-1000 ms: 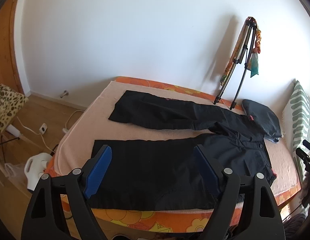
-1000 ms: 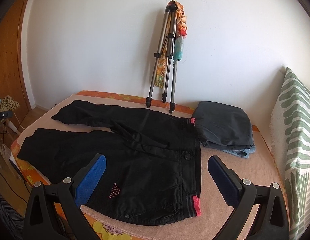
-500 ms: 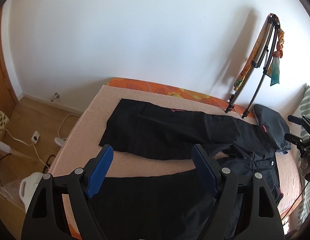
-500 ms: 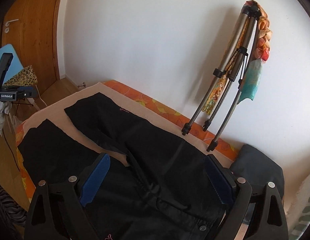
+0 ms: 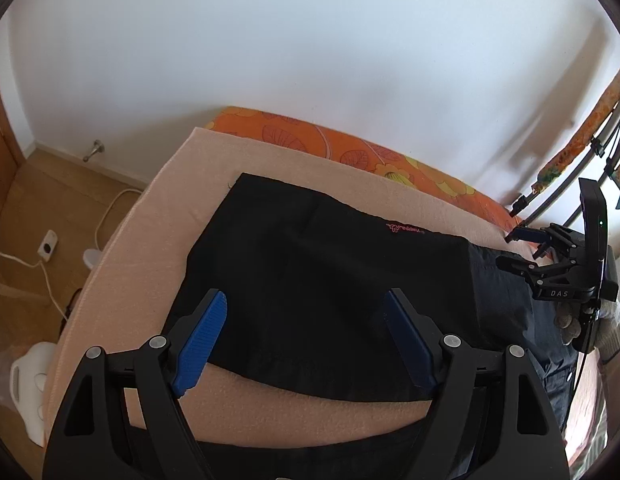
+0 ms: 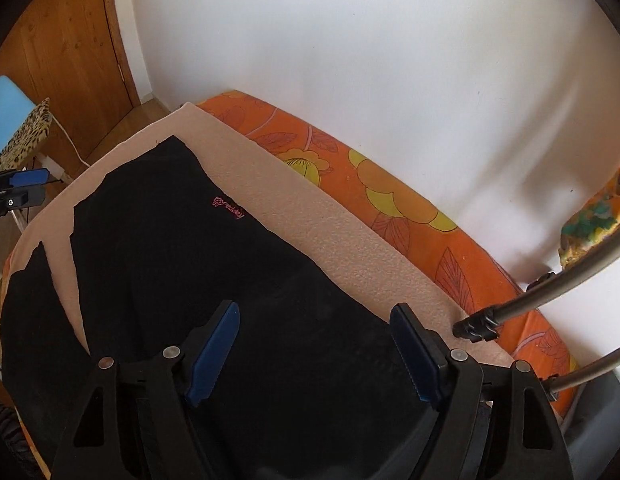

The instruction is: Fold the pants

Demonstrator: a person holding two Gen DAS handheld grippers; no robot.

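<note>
Black pants [image 5: 330,280] lie flat on a beige blanket [image 5: 269,160] on the bed, with a small pink logo on the far leg. My left gripper [image 5: 305,294] hangs open above that leg near its hem end, its blue pads touching nothing. The near leg shows only as a dark strip at the bottom of the left wrist view. My right gripper [image 6: 316,308] hovers over the same leg [image 6: 189,260] further toward the waist. Its jaws are closing, with only flat cloth below them and no pad pressing on it. Each gripper shows in the other's view: the right gripper [image 5: 514,248], the left gripper [image 6: 27,187].
An orange flowered mattress [image 6: 390,200] runs along the white wall. Tripod legs [image 6: 510,312] stand on the bed just right of my right gripper. Grey folded clothes [image 6: 598,420] lie at the lower right. The floor to the left holds a cable and socket [image 5: 47,242] and a white appliance [image 5: 29,376].
Both grippers have swung forward and down from the near leg and waist to the far leg by the wall. The right jaws have narrowed. The pants have not moved.
</note>
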